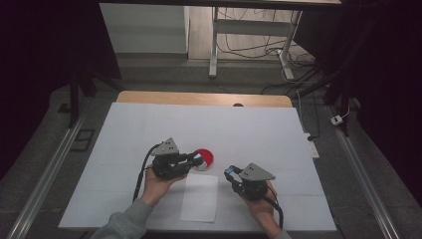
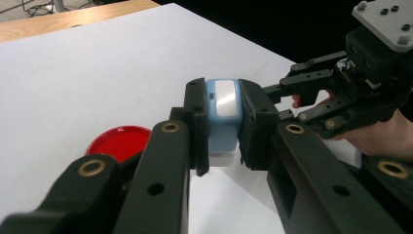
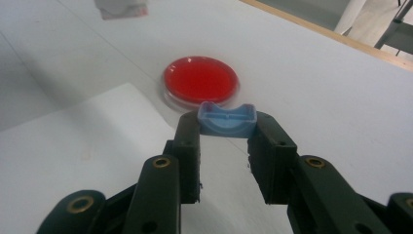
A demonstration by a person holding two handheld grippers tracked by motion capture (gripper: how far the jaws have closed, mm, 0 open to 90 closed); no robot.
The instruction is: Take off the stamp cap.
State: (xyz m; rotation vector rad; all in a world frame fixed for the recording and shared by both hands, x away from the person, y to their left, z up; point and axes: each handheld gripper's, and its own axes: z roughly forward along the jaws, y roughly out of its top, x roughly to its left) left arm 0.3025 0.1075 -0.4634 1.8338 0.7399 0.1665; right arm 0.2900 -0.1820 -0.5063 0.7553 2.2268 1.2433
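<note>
White bench (image 1: 149, 124), open room all round red dish (image 1: 205, 157). Left gripper (image 2: 225, 127): jaws clamped on blue block (image 2: 224, 117), beside dish. Right gripper (image 3: 225, 146): jaws pinching blue cap (image 3: 227, 119), near dish.

Left tongs (image 1: 195, 160) beside red dish (image 1: 205, 157), right tongs (image 1: 230, 173) apart.

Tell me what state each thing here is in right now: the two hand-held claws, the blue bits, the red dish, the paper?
Left gripper: shut on the blue stamp body.
Blue stamp body: clamped upright, held above the table.
Right gripper: shut on the blue cap.
Blue cap: off the body, pinched at the jaw tips.
Red ink pad: uncovered, flat on the table.
White paper: flat, unmarked.
</note>
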